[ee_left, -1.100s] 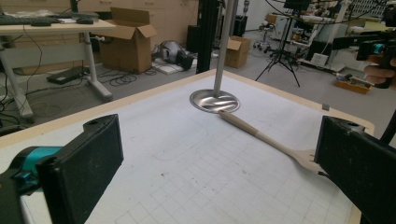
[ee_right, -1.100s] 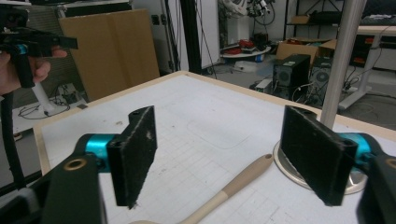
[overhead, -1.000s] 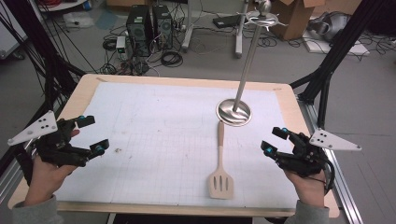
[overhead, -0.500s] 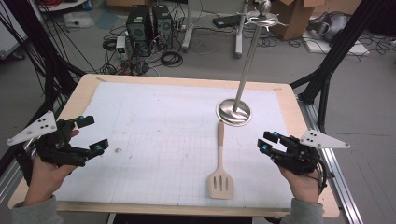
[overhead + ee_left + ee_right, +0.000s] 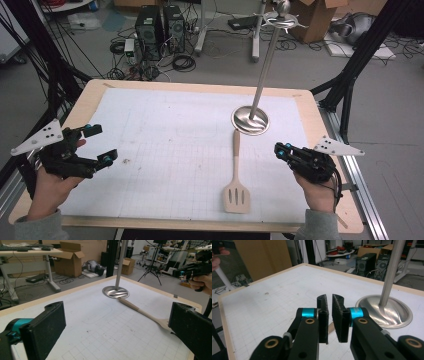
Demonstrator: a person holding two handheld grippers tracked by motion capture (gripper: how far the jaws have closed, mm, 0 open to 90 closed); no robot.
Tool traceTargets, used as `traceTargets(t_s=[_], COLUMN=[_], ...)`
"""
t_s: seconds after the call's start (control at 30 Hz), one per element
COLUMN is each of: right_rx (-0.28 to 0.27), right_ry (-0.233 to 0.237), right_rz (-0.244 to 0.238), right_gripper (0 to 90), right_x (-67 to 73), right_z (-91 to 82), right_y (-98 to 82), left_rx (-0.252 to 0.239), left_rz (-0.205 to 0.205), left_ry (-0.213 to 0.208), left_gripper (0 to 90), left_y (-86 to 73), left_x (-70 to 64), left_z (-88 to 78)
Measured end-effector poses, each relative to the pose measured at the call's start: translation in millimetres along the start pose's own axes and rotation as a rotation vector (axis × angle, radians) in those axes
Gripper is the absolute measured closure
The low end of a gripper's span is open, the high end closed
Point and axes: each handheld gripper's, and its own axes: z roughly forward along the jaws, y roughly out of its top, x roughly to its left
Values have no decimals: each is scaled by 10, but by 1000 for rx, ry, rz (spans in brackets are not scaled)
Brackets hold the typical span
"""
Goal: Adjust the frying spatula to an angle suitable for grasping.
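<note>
The wooden spatula (image 5: 236, 176) lies flat on the white mat (image 5: 165, 145), and everything in the coming move turns on how it sits relative to the right claw (image 5: 278, 148). From that claw it lies to the inner side, toward the middle of the table, near but not touching. Its long axis runs away from the person: the slotted blade points back toward the near edge, and the thin handle reaches forward until its tip lies just beside the round steel base of the stand (image 5: 250, 120). The right claw is much the nearer of the two. The left claw (image 5: 100, 145) hovers well apart from it, across the mat by the left edge. In the right gripper view the right claw (image 5: 329, 302) has its jaws drawn nearly together, having just been closing, with only a thin gap and nothing between them, so it would have to spread again before taking the handle. The left claw (image 5: 115, 325) stands wide and empty, and in its own view the spatula (image 5: 140, 311) runs slantwise between the jaws, farther off. My judgement is that the right hand should cross the handle's axis, jaws either side of the shaft.
</note>
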Motion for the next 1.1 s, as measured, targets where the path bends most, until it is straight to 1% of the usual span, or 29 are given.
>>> traceTargets(t_s=[0.07,0.1,0.13,0.23,0.33,0.43,0.53,0.63,0.83,1.1], right_rx=[0,4,4,17,20,30,38,37,57,79], right_ry=[-2,-1,0,6,-1,1,-11,-32,-29,-34], right_rz=[1,3,-1,2,-1,4,-10,-14,12,15], right_gripper=[854,887,894,894,894,894,894,894,894,894], right_x=[-5,-10,-12,-14,-16,-30,-27,-26,-78,-102], right_z=[14,39,49,93,127,195,247,294,384,494], right_y=[-7,-21,-25,-33,-44,-70,-78,-100,-160,-220], left_rx=[1,-1,4,4,9,12,13,8,9,8], left_rz=[0,-3,-1,-3,-3,-3,-5,0,-2,0], left_ry=[1,0,1,1,3,7,11,12,19,28], left_gripper=[17,18,17,18,17,18,17,18,18,18], left_y=[-2,-4,-7,-13,-21,-30,-38,-48,-65,-83], left_x=[0,0,0,-1,-1,2,5,4,4,9], left_z=[1,5,7,12,16,12,3,-7,-20,-46])
